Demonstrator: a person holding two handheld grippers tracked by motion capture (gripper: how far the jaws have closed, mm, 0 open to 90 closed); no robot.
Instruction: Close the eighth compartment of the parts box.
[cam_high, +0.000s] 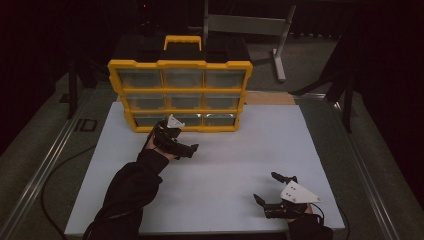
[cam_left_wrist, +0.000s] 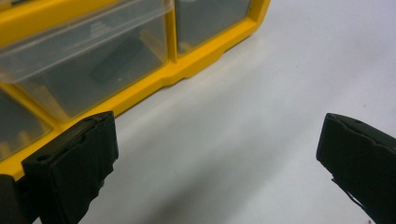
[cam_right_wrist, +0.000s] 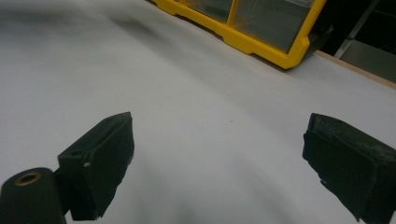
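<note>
Two grippers are in your hands, and both hold nothing. Your left gripper (cam_high: 176, 136) sits just in front of the bottom row of the yellow organizer (cam_high: 180, 95), close to its left and middle drawers. In the left gripper view its jaws stand wide apart, with bare white board (cam_left_wrist: 243, 140) between them; the left jaw lies close to the organizer's yellow base rail (cam_left_wrist: 140, 95), though you cannot tell whether it touches. Just above that rail you see a clear drawer (cam_left_wrist: 93, 56) with a dark shape inside it, too blurred to name.

Your right gripper (cam_high: 275, 192) rests low near the front right corner of the board (cam_high: 240, 150), well apart from the organizer and from your other hand. Its jaws are also spread wide, and the right gripper view shows plain white surface between them, with the organizer's lower corner (cam_right_wrist: 261, 39) far off at the top.

The organizer stands upright at the back of the board, three rows of three clear drawers in a yellow frame, a handle (cam_high: 182, 41) on top. All nine drawers look pushed in from the high view. Your dark left sleeve (cam_high: 132, 190) reaches in from the bottom edge.
</note>
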